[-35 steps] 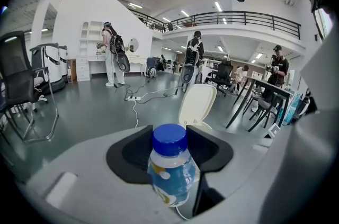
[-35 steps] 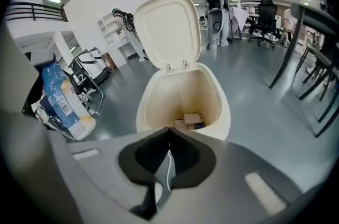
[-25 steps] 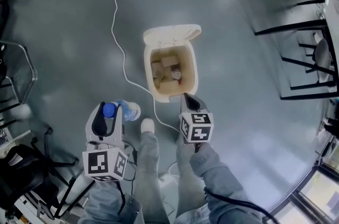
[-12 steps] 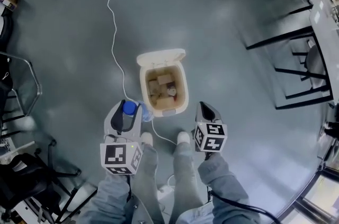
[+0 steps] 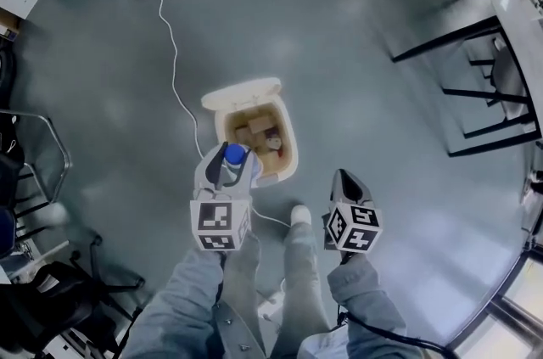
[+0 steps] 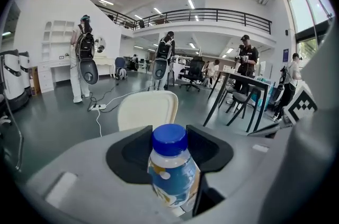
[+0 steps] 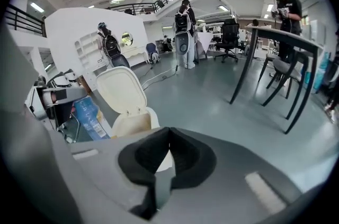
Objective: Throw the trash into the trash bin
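The left tool [image 5: 227,165] is clamped on a small bottle [image 6: 172,174] with a blue cap; the cap lies toward the jaw tips. In the head view the bottle is over the near left rim of the trash bin [image 5: 291,147]. The bin stands on the floor [image 5: 339,52] with its lid [image 5: 240,92] open and some trash inside. The right tool [image 5: 347,182], near the bin, has its jaws together with nothing between them.
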The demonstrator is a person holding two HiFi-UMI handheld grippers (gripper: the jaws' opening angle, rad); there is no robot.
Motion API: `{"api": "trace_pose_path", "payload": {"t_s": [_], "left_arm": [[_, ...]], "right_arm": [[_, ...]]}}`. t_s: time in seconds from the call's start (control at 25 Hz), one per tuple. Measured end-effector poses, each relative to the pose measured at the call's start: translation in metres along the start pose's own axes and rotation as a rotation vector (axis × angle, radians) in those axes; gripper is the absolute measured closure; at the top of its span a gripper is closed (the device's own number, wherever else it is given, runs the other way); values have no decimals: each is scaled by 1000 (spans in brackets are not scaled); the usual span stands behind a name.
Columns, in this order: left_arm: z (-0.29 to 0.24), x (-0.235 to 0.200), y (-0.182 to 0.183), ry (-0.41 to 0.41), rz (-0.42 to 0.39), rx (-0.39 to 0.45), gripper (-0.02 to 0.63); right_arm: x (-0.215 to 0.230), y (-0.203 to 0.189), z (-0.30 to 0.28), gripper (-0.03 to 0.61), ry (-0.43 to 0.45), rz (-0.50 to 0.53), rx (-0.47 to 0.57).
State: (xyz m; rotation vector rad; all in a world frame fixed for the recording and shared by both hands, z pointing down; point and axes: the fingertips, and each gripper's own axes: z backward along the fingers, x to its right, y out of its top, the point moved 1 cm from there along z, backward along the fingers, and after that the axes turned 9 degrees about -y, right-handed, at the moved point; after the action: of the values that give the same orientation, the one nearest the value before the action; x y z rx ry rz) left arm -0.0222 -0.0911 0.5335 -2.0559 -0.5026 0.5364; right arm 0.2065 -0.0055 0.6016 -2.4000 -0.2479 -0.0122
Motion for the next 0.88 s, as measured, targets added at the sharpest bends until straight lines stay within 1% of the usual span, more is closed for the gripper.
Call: {"api": "trace_pose_path", "payload": {"t_s": [0.12,0.28,0.44,0.56,0.68,0.8,0.84,0.88], "left_arm": [[-31,1,-19,-28,-27,-34,405],[-66,-6,-47,-32,-66,-94,405],[-87,-12,-65,-35,-66,-125,405],[-99,-14,-80,-41,-71,-165,405],[-106,-15,-97,-30,-51,-211,405],[-107,-15,-107,-14,-3,-221,399],[-106,-16,-108,-12,7,-220,371],[-105,-16,-109,-10,13,-219,365]], "right_arm": [[8,-6,-2,575,-8,12,-16],[21,-17,-6,575,-25,18,-43],[36,-26,-8,575,-50,19,-71],[40,-29,-10,575,-58,5,-79],[39,-32,-12,575,-53,-4,-89],[38,-34,-14,575,-48,-1,-97],[37,-34,-15,575,-47,1,-97],[36,-33,-15,575,-46,3,-96]]}}
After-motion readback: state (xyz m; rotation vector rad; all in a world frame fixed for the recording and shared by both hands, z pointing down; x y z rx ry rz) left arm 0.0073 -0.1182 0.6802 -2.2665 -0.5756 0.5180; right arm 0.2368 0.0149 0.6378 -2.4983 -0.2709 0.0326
